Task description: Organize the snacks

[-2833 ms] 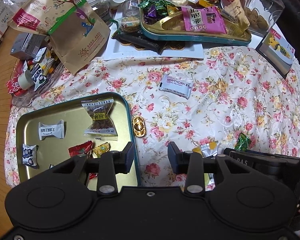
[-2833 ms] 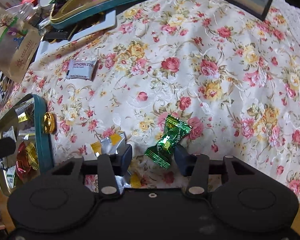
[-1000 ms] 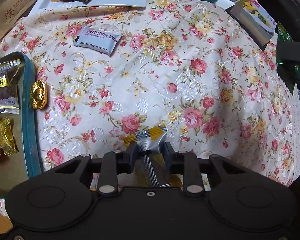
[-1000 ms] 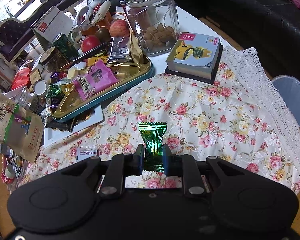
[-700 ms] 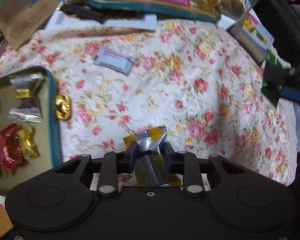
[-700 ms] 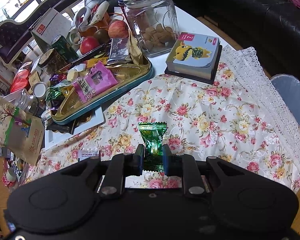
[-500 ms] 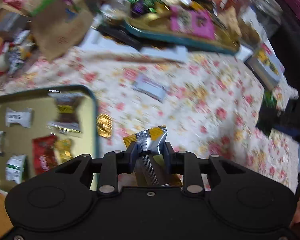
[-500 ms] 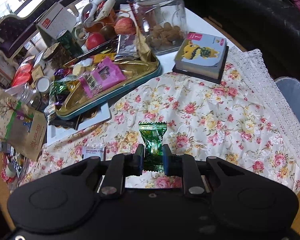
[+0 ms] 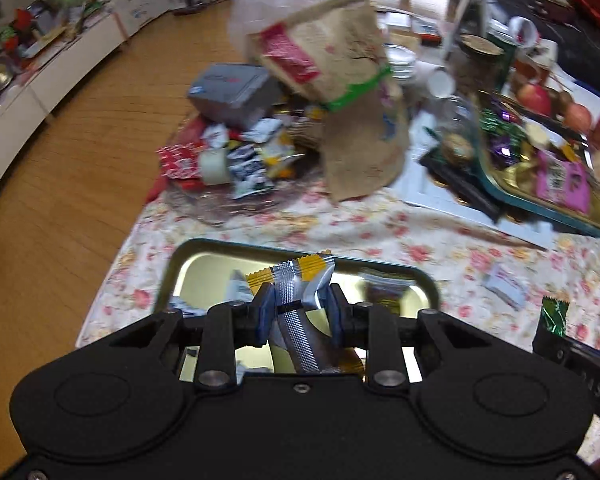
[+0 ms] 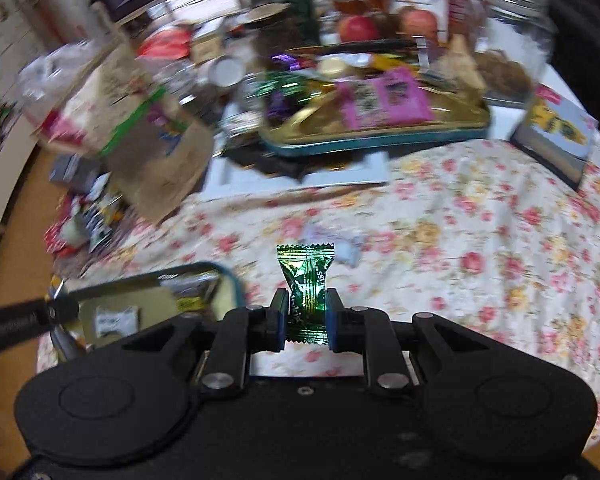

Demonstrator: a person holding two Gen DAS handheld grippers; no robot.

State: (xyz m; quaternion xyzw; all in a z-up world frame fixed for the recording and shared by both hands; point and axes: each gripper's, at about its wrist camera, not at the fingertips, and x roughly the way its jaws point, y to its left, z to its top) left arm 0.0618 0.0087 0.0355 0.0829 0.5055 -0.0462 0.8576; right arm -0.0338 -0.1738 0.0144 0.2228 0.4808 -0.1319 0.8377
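Observation:
My left gripper is shut on a silver and yellow candy wrapper and holds it above the gold tray with a teal rim, which holds several wrapped snacks. My right gripper is shut on a green foil candy and holds it above the floral cloth, just right of the same tray. The green candy also shows at the right edge of the left wrist view. A white hawthorn strip packet lies on the cloth.
A brown paper bag, a grey box and a heap of small packets crowd the far left. A second gold tray full of snacks, apples, a glass jar and a small book stand at the back.
Both grippers have swung left toward the near tray, each still holding its candy. The left one now hangs over the tray; the right one has come down beside it.

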